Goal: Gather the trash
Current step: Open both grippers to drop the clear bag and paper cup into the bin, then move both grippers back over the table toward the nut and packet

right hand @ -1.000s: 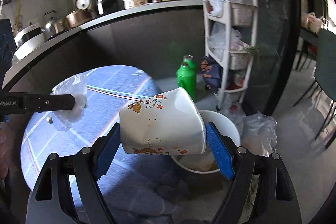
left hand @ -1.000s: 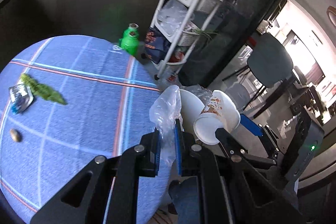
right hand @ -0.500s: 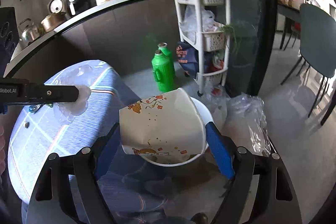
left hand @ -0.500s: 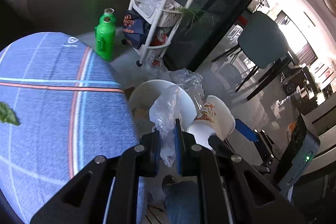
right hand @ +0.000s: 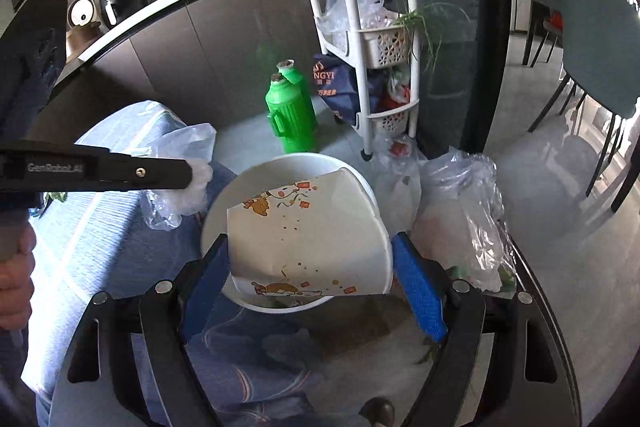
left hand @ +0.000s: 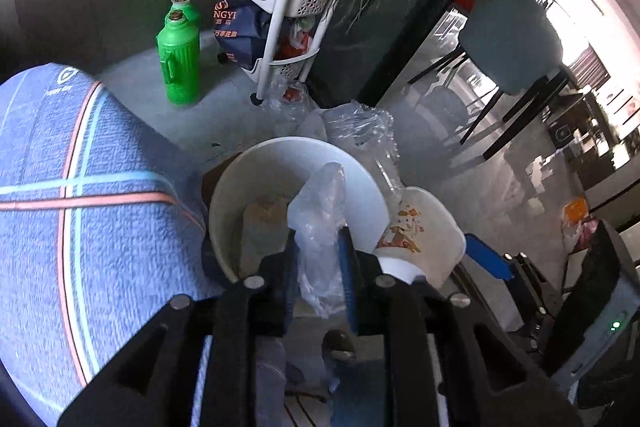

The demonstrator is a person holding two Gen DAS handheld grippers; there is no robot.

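Plastic bag: crumpled clear plastic bag (left hand: 320,227) hangs between the blue pads, over the near rim of the white bin (left hand: 256,163).
Left gripper: left gripper (left hand: 319,259) tilts steeply down beside the blue cloth-covered table (left hand: 80,227); jaws opening, bag still between them, pads no longer seen pressing it.
Left hand: person's hand (right hand: 14,267) wraps the handle at the right-wrist view's left edge.
Paper cup: printed paper cup (right hand: 308,239) lies on its side, dented, above the bin mouth.
Right gripper: right gripper (right hand: 310,285) angled down, fingers spread wide, pinching the cup's sides.
Floor beyond: green jug (right hand: 290,115), white rack (right hand: 360,39).
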